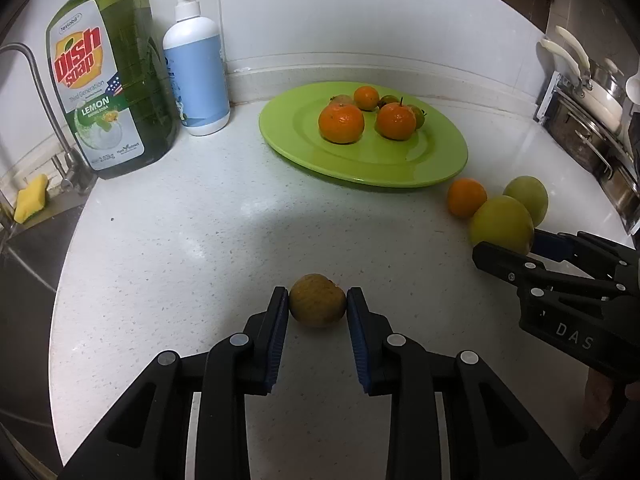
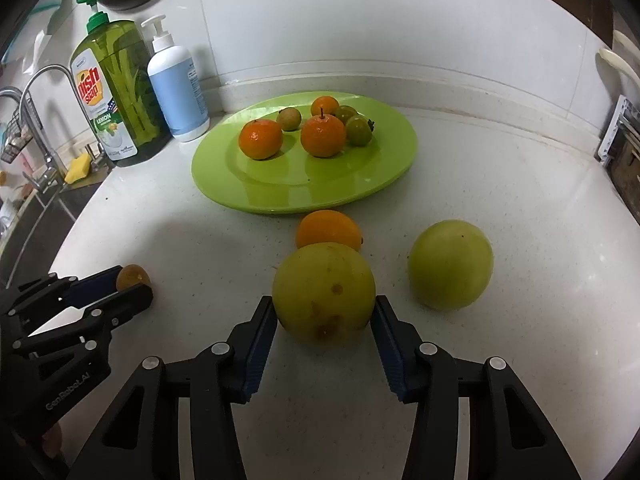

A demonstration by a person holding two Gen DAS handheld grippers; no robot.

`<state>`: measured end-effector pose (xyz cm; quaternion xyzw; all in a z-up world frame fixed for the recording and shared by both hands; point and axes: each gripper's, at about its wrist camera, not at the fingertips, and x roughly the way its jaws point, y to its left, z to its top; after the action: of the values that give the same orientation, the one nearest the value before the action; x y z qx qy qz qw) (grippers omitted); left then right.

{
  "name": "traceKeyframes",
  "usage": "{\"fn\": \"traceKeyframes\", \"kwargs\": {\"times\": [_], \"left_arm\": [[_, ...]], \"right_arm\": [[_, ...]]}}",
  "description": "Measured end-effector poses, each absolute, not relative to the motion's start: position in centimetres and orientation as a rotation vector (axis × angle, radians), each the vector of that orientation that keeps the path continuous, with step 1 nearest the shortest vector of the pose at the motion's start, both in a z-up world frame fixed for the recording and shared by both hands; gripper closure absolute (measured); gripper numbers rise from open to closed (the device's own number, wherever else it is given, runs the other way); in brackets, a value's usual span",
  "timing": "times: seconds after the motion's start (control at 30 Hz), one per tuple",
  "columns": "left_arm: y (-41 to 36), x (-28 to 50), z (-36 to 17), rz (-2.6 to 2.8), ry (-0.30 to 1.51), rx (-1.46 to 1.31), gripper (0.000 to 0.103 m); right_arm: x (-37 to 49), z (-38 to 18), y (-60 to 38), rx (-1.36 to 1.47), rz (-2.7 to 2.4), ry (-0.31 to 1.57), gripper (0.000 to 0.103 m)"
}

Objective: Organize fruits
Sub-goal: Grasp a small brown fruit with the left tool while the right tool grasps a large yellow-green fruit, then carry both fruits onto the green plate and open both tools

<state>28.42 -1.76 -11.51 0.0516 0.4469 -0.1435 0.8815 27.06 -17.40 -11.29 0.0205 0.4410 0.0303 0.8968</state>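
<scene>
While the left gripper (image 1: 317,306) pinches a small brownish fruit (image 1: 317,300) on the counter (image 1: 200,240), only the right view shows the right gripper (image 2: 324,312) clasping a yellow-green fruit (image 2: 324,290) before the green plate (image 2: 224,176).

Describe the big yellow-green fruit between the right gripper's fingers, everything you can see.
The yellow-green fruit is round and smooth-skinned, with brownish-orange blemishes on its near face. It sits on the speckled white countertop, in front of the green plate. The right gripper has it between its blue pads, which press on its sides. An orange lies close behind it, contact unclear; another green fruit lies apart on one side.
</scene>
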Motion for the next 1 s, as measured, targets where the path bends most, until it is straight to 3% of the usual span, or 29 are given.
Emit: {"fn": "traceKeyframes", "kwargs": {"times": [1.0], "left_arm": [[-2.1, 26.7, -5.9, -0.347, 0.786, 0.106, 0.073]], "right_arm": [[24.4, -7.1, -17.2, 0.051, 0.101, 0.819, 0.055]]}}
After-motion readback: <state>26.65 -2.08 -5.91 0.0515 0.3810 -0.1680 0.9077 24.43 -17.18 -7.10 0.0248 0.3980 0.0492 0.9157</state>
